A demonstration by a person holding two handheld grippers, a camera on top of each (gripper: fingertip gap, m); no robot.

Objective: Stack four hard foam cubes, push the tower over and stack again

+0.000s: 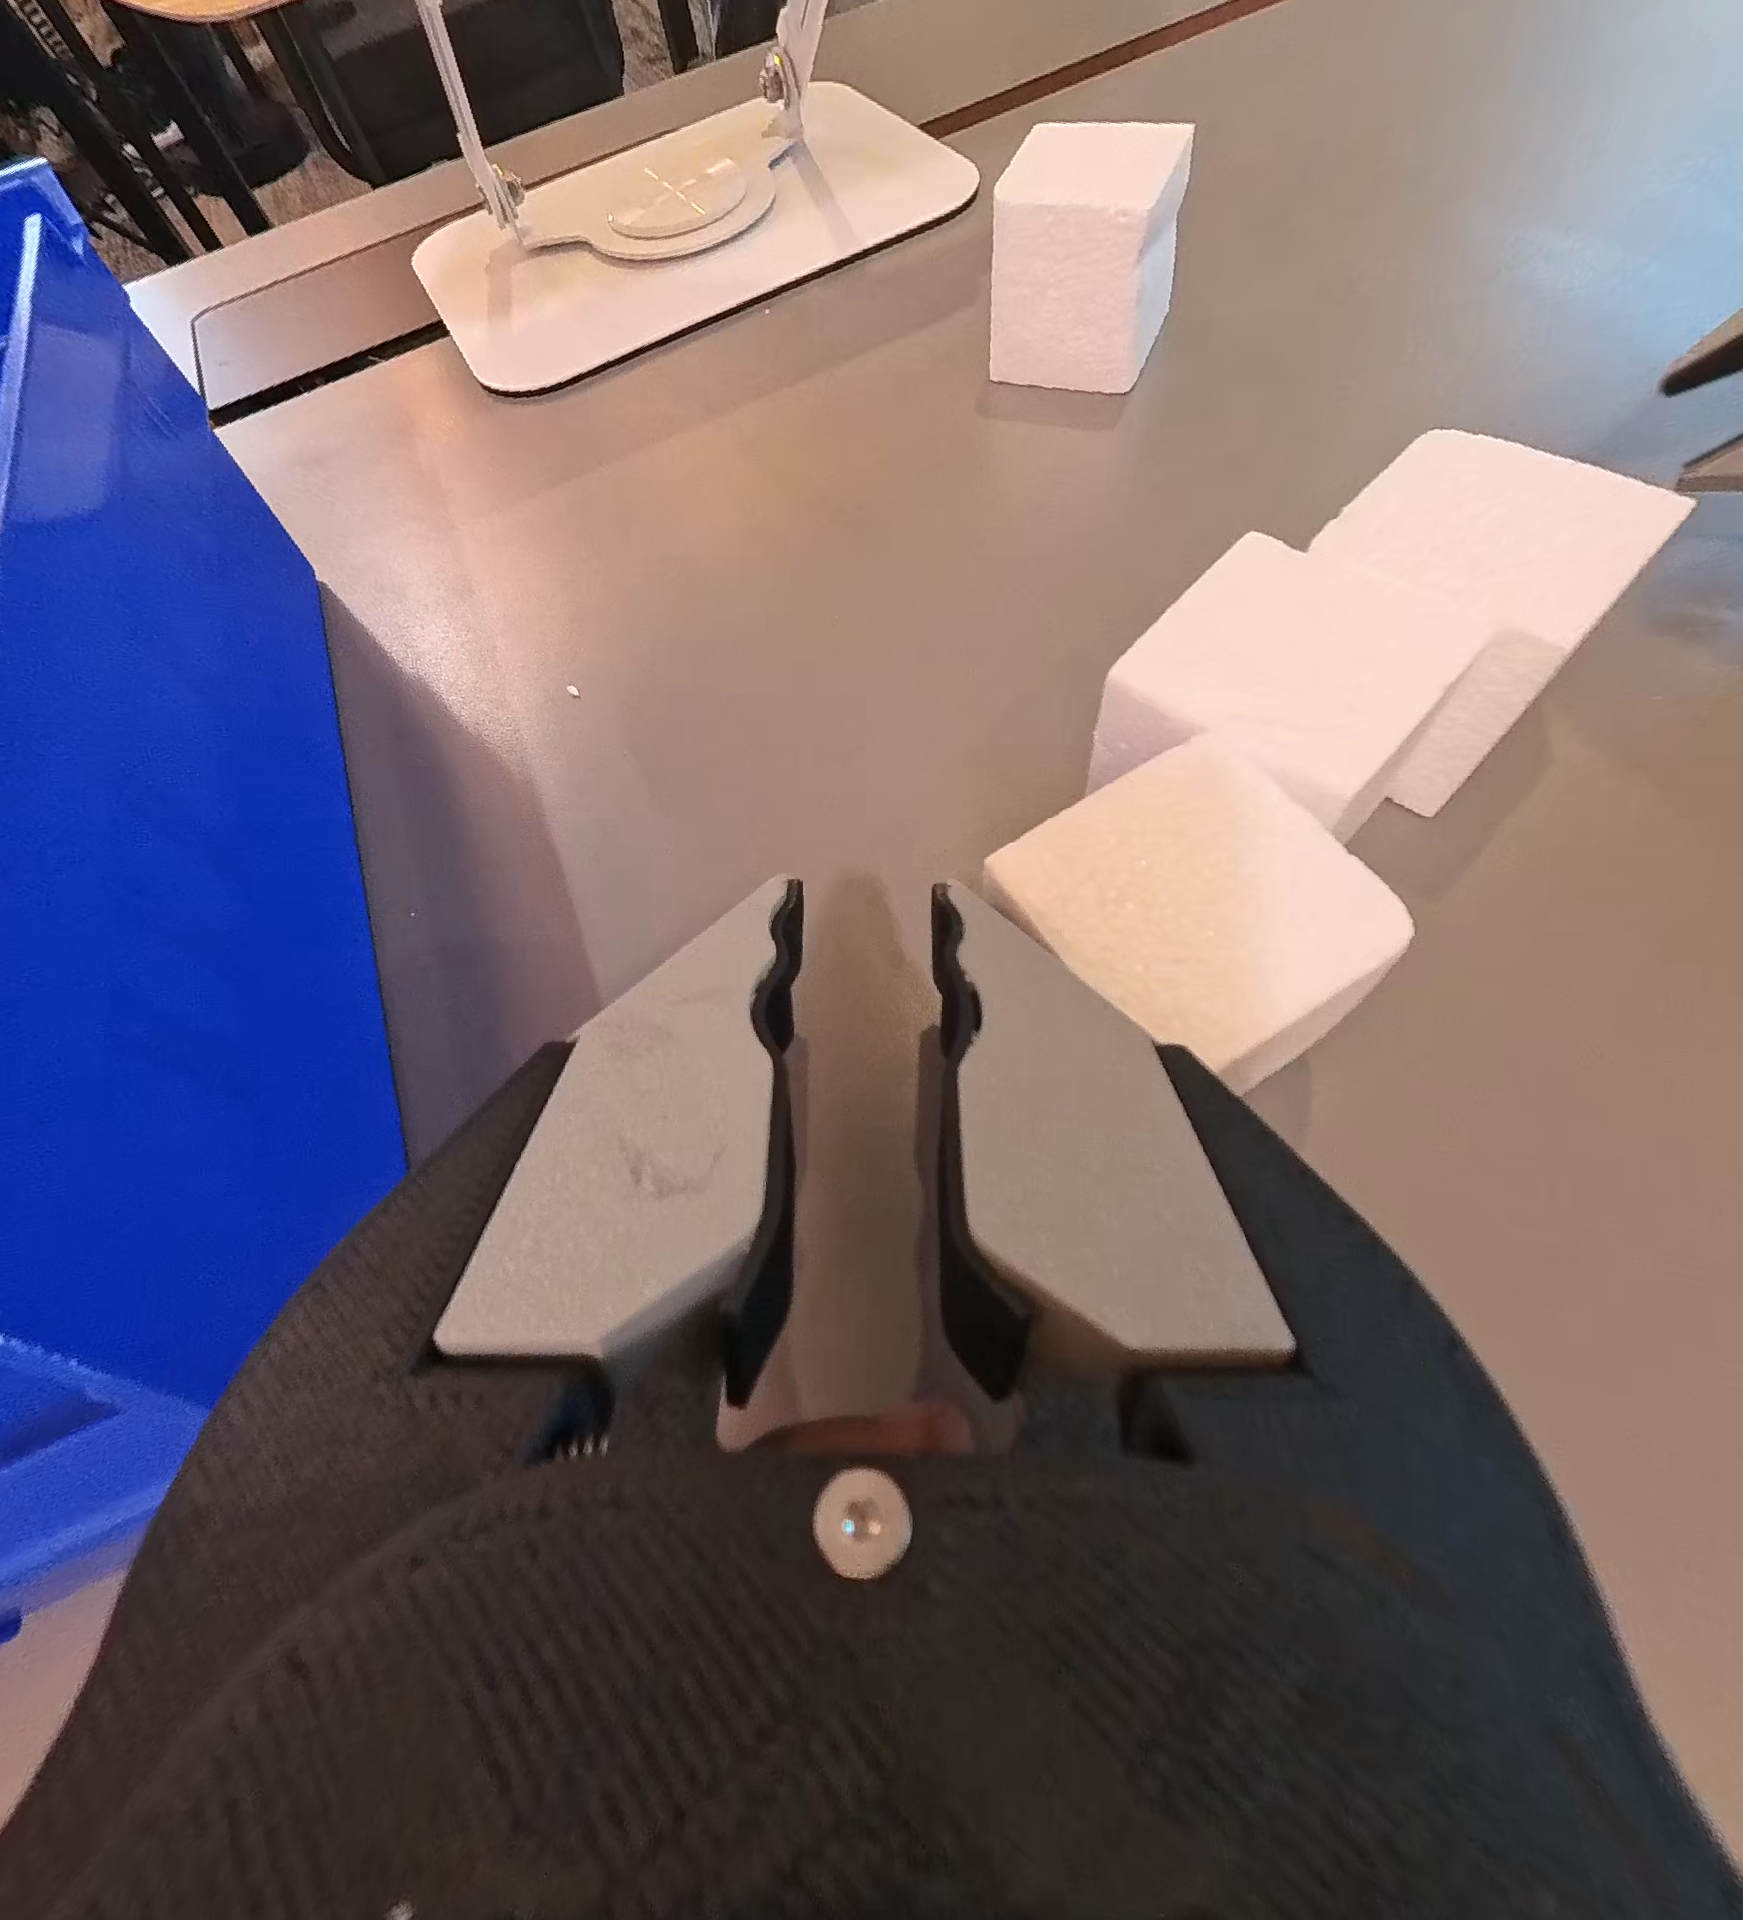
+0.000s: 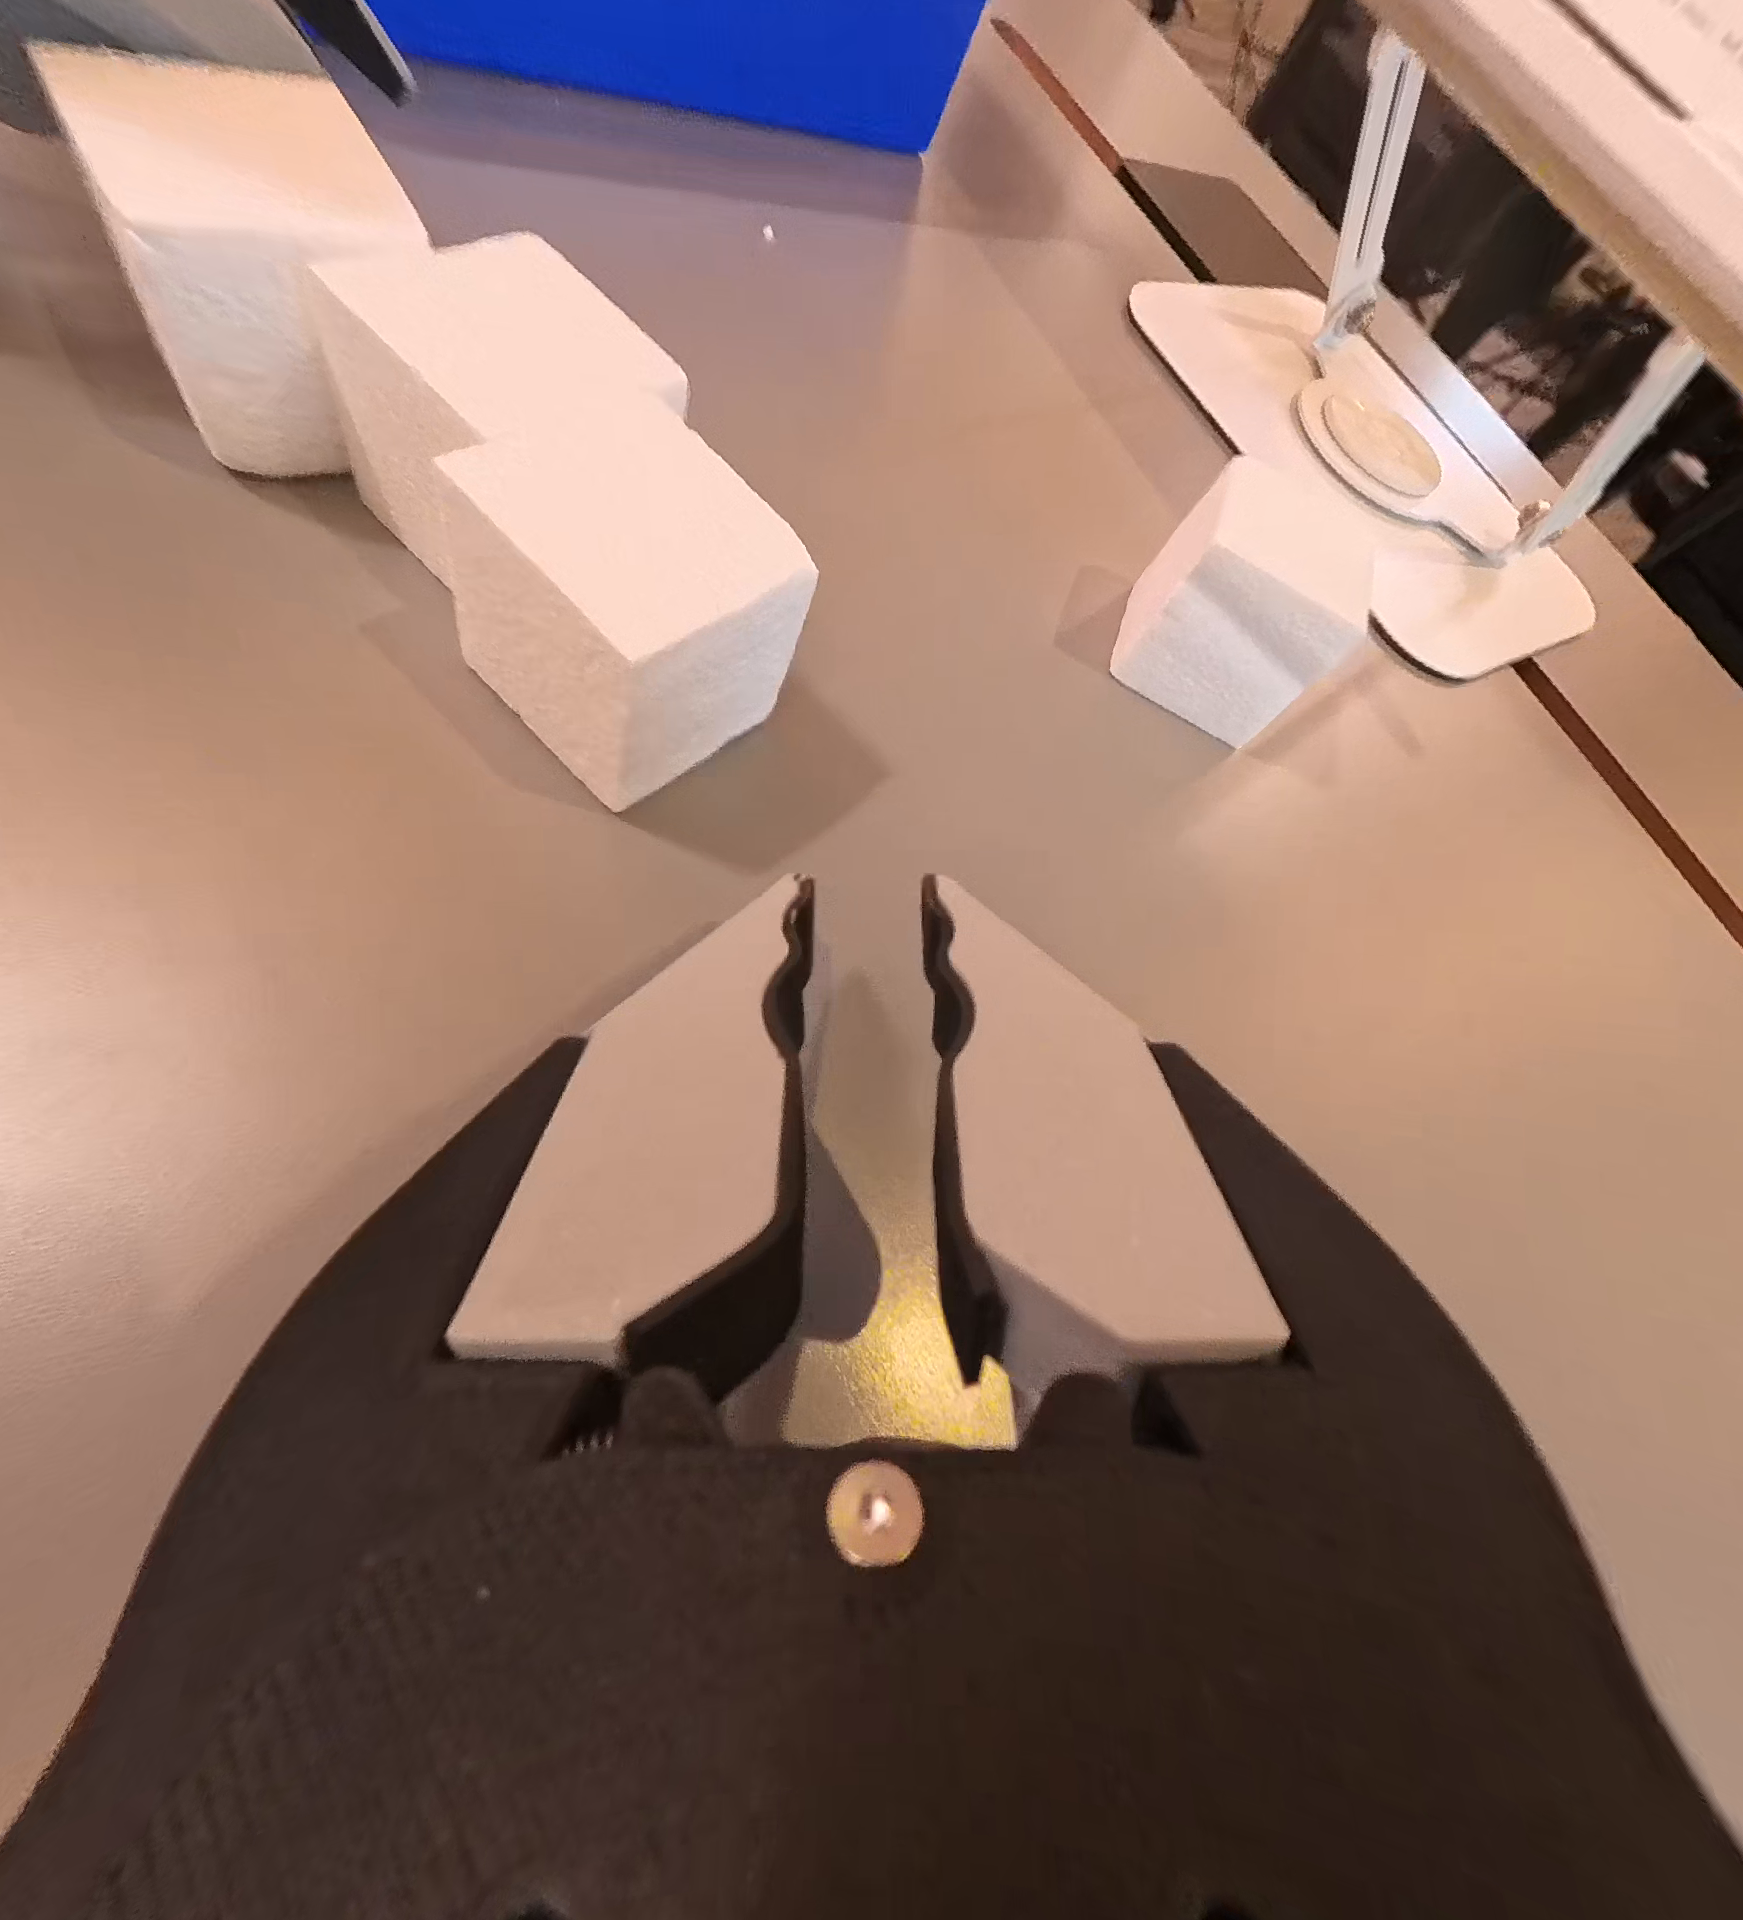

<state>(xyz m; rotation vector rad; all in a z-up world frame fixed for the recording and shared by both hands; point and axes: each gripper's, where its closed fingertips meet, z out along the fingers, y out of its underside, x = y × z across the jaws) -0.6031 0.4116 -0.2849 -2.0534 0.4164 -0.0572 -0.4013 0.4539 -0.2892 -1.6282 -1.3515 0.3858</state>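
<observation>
Now the blue bin (image 1: 119,727) stands at the left on the grey table (image 1: 742,582); the left gripper (image 1: 865,904) is slightly open and holds nothing. Right of it three white foam cubes (image 1: 1251,686) lie touching in a row; a fourth cube (image 1: 1080,260) stands apart beside the white stand base (image 1: 888,177); the right gripper (image 2: 865,894) is also slightly open and empty, near the row's end.

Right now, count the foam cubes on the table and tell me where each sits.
4. Three lie touching in a crooked row: the near cube, the middle cube and the far cube. The lone cube stands apart beside the white stand base. None looks hidden.
</observation>
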